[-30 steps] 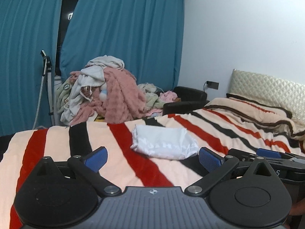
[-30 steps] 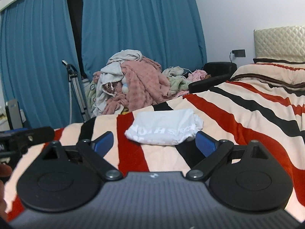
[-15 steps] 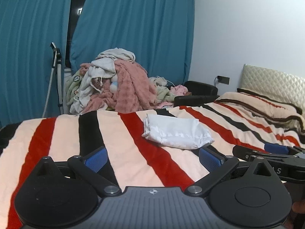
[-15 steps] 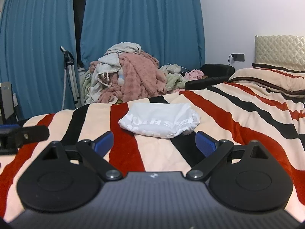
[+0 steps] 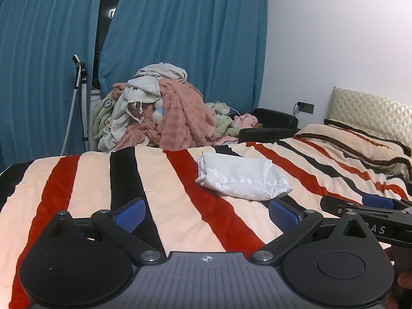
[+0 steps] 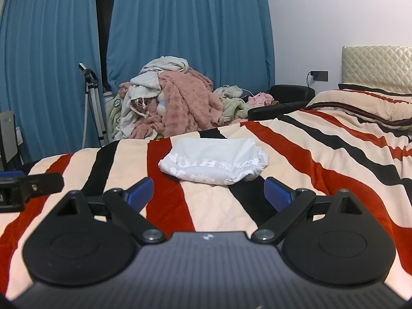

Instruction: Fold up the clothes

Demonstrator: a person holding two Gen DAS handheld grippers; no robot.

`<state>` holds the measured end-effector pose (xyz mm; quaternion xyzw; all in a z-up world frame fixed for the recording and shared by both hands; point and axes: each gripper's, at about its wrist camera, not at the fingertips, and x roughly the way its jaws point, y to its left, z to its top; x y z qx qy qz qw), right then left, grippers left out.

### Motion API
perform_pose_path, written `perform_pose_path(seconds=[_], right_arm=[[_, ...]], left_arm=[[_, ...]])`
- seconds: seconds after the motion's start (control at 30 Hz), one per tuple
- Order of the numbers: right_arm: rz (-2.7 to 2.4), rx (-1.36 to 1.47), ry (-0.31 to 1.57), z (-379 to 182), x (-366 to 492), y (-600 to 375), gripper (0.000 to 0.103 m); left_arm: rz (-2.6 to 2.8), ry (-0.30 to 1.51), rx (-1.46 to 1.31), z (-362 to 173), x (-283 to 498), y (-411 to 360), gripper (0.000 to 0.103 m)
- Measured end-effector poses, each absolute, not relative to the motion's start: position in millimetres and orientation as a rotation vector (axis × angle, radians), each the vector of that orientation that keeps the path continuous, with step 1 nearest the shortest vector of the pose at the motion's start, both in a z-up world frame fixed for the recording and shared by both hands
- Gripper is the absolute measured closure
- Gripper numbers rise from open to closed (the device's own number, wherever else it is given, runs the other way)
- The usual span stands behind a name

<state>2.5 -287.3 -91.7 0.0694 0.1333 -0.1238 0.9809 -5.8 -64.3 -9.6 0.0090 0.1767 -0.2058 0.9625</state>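
Blue curtains [image 5: 51, 59] hung across the far wall, and the striped bedspread [image 5: 87, 180] stretched out below both of my cameras. At the far left a garment steamer's pole [image 5: 83, 108] leaned against the curtain. Next to it, beyond the bed's far edge, a heap of unfolded clothes [image 5: 164, 113] was piled high: pink fleece, grey and pale-green pieces, all tangled. I judged that heap to be the work left.

My left gripper [image 5: 206, 212] hovered low over the bedspread with its jaws spread wide and nothing between them. Ahead of it and a little to the right lay the white T-shirt [image 5: 242, 177], already folded into a compact packet with its print showing, resting flat on the red and black stripes. That one piece looked done, though its right edge was slightly rumpled.

My right gripper [image 6: 208, 190] pointed straight at the same T-shirt from just short of it, jaws likewise spread and empty. Neither tool touched the cloth. Further right a black armchair [image 6: 291, 95] stood by the wall, then the striped pillow [image 6: 365, 105] and the quilted headboard [image 6: 376, 61].

So I judged one garment folded and the rest waiting.
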Motion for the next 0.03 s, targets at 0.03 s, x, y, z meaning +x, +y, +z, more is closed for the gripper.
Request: perform_pose_path(seconds=[0.03], right_arm=[[-0.249, 0.140, 0.268, -91.1, 2.2, -287.5, 0.009]], left_arm=[[-0.417, 0.358, 0.017, -9.4, -5.9, -64.1, 0.000]])
